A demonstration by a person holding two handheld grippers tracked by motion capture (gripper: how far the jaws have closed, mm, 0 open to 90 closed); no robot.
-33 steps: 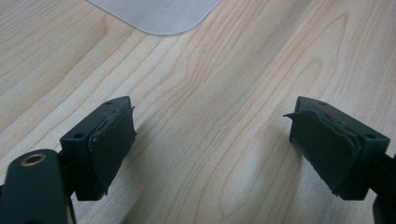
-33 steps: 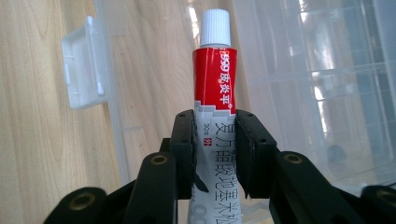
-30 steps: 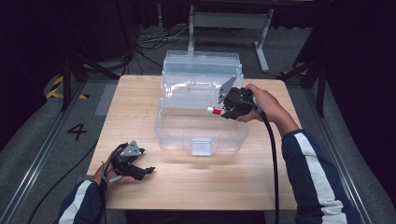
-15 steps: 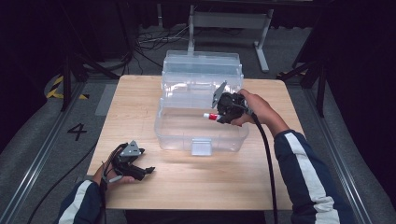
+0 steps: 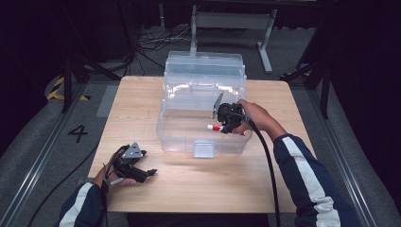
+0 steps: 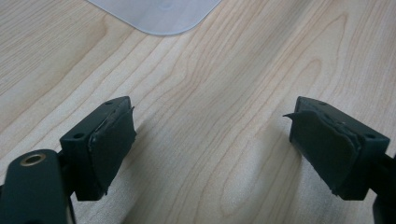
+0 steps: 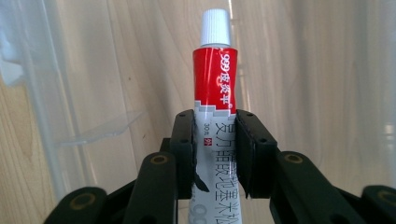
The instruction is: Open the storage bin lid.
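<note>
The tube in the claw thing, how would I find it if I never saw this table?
Find the clear plastic box in the middle of the wooden table. Over its right side, the right gripper pinches a small tube. It is red and white with a white cap, the brightest thing there.

Tube partly hidden, partly cropped
Right gripper view: tube (image 7: 215,88) lower end runs off bottom edge; jaws cover both its sides.
</note>
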